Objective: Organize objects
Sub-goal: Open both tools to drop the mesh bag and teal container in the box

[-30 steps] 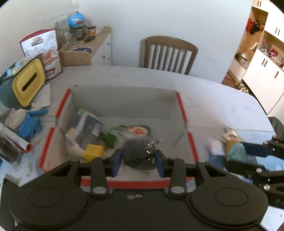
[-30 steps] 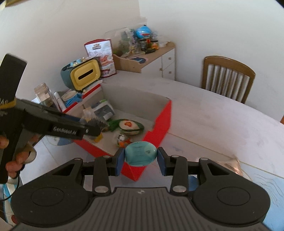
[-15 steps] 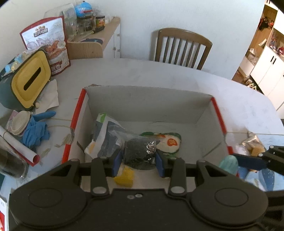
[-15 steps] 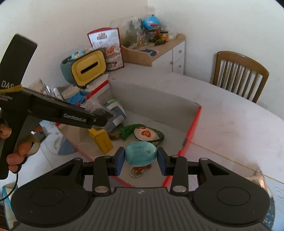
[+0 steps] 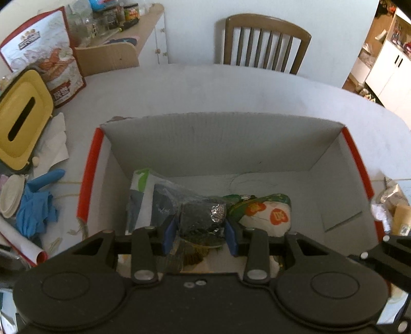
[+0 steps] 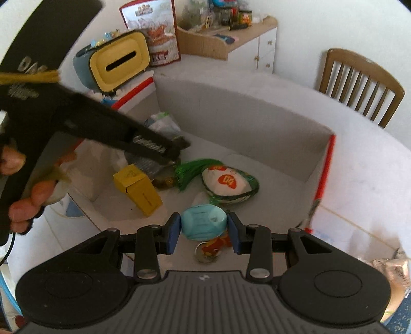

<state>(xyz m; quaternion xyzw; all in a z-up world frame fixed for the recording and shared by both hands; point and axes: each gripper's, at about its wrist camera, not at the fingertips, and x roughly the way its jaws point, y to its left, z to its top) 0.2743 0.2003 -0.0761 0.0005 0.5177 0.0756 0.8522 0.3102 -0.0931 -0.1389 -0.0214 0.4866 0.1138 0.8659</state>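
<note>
The dark foil packet (image 5: 201, 218) is clamped in the left gripper (image 5: 200, 232) and the turquoise pouch (image 6: 204, 222) in the right gripper (image 6: 204, 231), both above the box (image 5: 226, 144). If dropped carelessly, the items already inside the box could be crushed.

A lived-in home dining room, I'd say.

Ahead of my tool a wooden slat-back chair (image 5: 265, 42) sits at the white counter (image 5: 231, 90); a white sideboard (image 5: 154, 48) crowded with jars (image 5: 131, 12) lies off left, kitchen cabinets (image 5: 388, 74) through a doorway on the right, a snack bag (image 5: 48, 56) nearby.
</note>
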